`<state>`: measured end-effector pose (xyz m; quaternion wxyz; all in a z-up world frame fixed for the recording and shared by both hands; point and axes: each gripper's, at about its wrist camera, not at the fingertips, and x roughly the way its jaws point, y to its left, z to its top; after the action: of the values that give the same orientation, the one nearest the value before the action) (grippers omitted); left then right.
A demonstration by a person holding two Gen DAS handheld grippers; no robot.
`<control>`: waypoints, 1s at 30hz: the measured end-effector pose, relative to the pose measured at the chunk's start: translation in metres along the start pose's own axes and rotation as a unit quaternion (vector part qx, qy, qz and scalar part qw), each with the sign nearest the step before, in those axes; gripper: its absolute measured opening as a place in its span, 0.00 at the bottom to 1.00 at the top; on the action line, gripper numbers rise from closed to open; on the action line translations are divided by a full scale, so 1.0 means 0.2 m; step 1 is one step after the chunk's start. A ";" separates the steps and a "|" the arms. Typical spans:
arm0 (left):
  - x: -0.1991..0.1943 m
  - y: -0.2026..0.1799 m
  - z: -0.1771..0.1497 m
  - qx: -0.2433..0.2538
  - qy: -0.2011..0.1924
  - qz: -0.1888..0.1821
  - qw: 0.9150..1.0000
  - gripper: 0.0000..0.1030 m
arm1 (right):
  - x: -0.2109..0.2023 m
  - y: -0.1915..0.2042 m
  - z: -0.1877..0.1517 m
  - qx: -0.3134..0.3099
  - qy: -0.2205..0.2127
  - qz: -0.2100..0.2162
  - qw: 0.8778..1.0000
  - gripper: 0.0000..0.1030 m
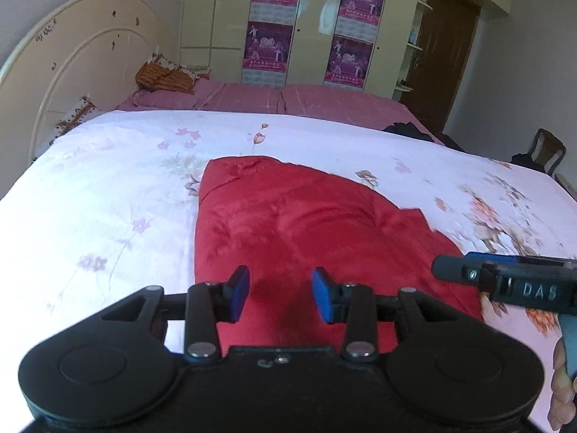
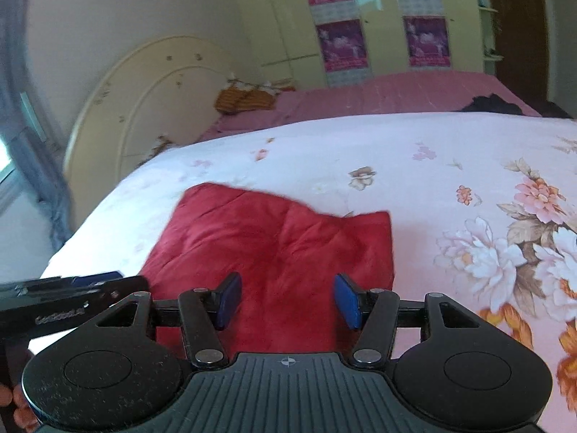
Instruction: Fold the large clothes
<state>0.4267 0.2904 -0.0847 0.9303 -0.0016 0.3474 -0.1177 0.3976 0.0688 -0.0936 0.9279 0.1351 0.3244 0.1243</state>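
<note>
Both jaws stand apart and empty, my left gripper [image 1: 280, 294] and right gripper [image 2: 287, 300] poised above the red garment [image 1: 306, 223] spread near the floral bed cover's [image 1: 108, 180] front edge.

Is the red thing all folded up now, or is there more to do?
Mostly done, it looks: the red garment lies in a compact folded shape on the flowery bedspread. Nothing is in hand: the left hand-held gripper and right hand-held gripper hover open above it. Perhaps one more fold or some smoothing remains.
</note>
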 end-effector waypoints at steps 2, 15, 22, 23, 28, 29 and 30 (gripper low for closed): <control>-0.08 -0.02 -0.07 0.006 -0.006 0.004 1.000 0.37 | -0.07 0.03 -0.08 -0.017 0.001 0.000 1.000 0.55; -0.12 -0.06 -0.39 0.027 0.006 0.041 0.999 0.39 | 0.00 0.06 -0.39 -0.067 0.063 -0.029 0.995 0.55; -0.14 -0.09 -0.33 0.012 0.017 0.065 0.998 0.40 | 0.10 -0.04 -0.41 -0.016 0.092 -0.014 0.996 0.70; -0.15 -0.09 -0.33 0.008 0.018 0.067 0.998 0.41 | 0.10 -0.03 -0.40 -0.025 0.096 -0.017 0.995 0.70; -0.32 -0.16 -0.34 -0.007 -0.004 0.088 0.996 0.85 | -0.03 -0.09 -0.30 0.036 0.098 -0.005 0.994 0.73; -0.37 -0.19 -0.35 -0.006 -0.014 0.090 0.996 0.92 | -0.11 -0.10 -0.30 0.049 0.083 0.000 0.995 0.77; -0.43 -0.22 -0.36 -0.005 -0.024 0.091 0.996 0.99 | -0.19 -0.10 -0.31 0.056 0.070 0.005 0.996 0.82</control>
<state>0.3073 0.2724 -0.0793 0.9453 0.0227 0.3240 -0.0307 0.3327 0.0488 -0.1256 0.8933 0.1799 0.3942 0.1194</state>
